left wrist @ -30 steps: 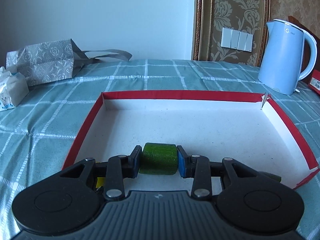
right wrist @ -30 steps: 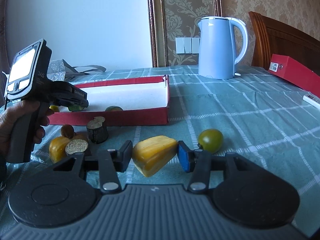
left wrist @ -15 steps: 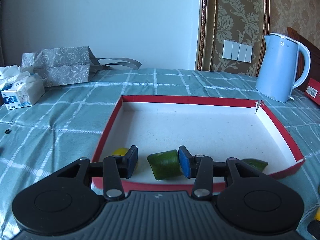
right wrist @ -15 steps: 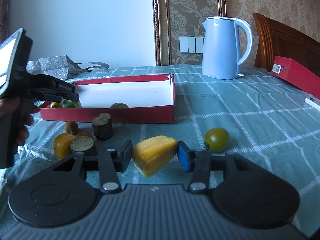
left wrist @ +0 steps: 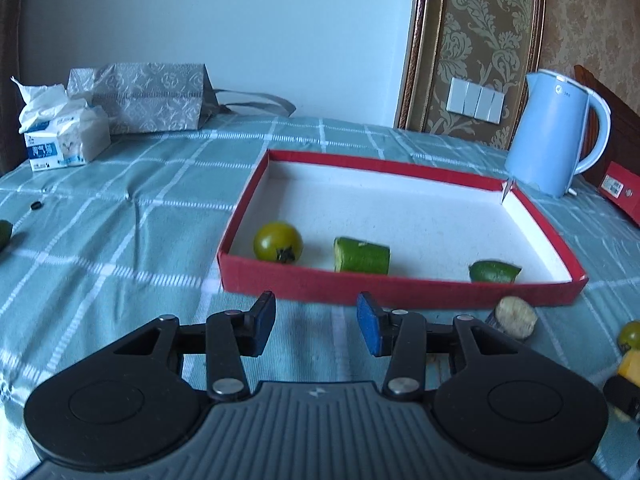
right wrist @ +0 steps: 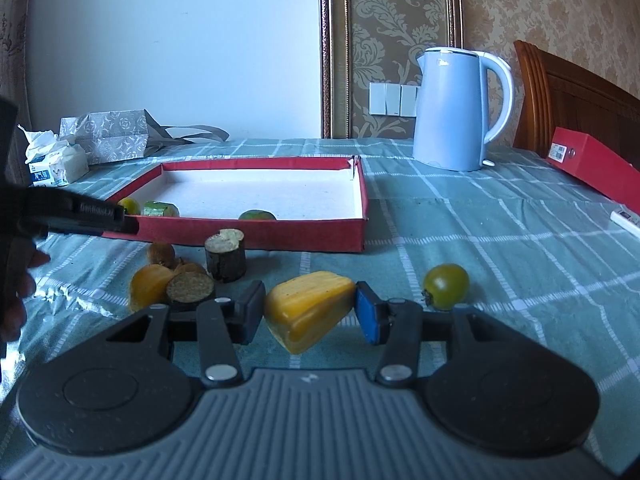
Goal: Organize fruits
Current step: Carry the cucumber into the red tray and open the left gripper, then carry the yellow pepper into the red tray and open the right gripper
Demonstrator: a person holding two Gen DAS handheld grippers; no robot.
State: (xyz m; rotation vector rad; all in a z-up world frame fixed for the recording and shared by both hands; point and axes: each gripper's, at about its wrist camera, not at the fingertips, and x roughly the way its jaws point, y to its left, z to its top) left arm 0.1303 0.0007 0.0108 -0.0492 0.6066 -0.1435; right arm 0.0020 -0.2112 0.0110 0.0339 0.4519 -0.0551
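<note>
Released, cucumber piece [left wrist: 362, 255] lies boxed; only right view shows gripped yellow wedge [right wrist: 308, 309].

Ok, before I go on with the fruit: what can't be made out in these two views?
- Left wrist view: the piece at the far left edge is cut off by the frame; kind unclear.
- Left wrist view: the yellow piece at the right edge is cut off.
- Right wrist view: the green piece in the red box is half hidden by its front wall.
- Right wrist view: the left gripper shows side-on; its jaws are not visible.
</note>
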